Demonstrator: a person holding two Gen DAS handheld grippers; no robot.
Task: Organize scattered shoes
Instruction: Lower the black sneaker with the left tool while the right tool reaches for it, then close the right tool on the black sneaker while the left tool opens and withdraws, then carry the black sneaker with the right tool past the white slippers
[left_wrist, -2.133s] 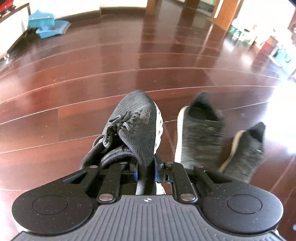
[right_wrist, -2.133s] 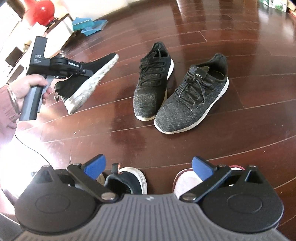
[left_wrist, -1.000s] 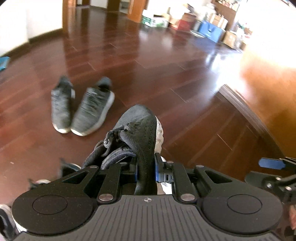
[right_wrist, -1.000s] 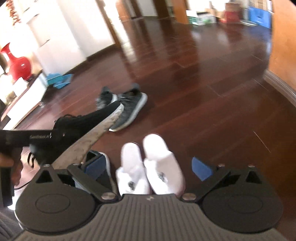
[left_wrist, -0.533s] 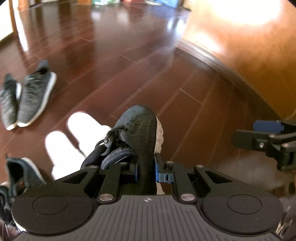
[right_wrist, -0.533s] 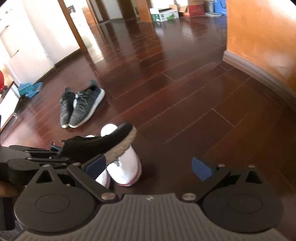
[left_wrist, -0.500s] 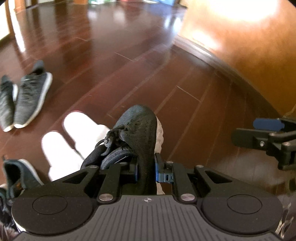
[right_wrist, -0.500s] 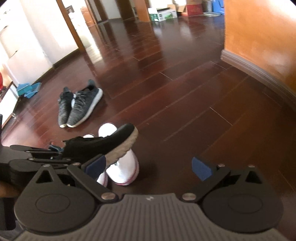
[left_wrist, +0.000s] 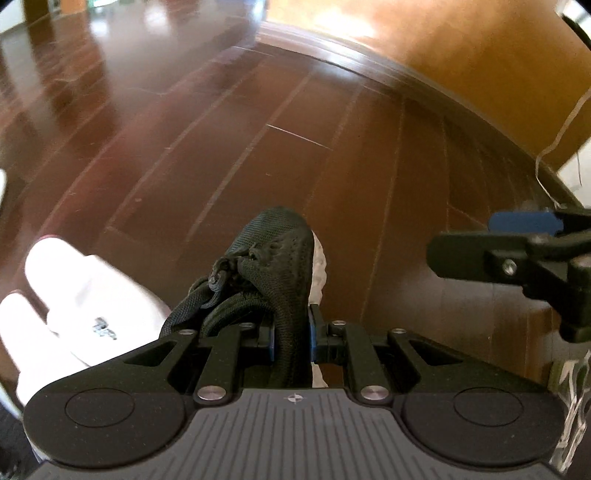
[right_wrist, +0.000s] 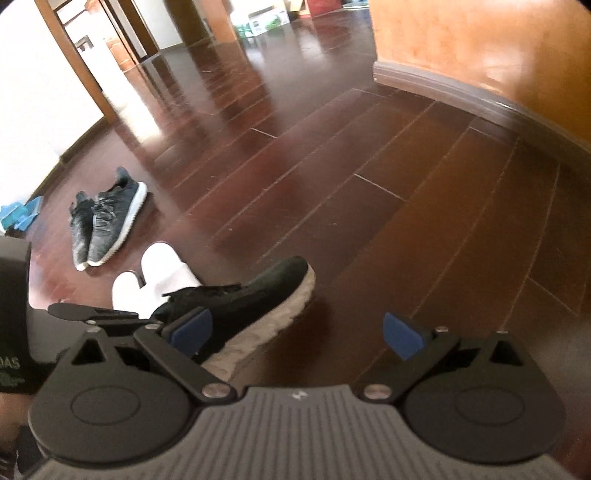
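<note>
Black sneaker (left_wrist: 280, 266) clamped in left gripper (left_wrist: 291, 338) fingers; right gripper (right_wrist: 299, 330) fingers apart, empty; white slippers (right_wrist: 155, 280) beside

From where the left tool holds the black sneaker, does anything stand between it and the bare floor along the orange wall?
Nothing visible does. The left tool grips the black sneaker above bare floorboards running to the baseboard. The white slippers lie off to its left; the open right tool is empty.
</note>
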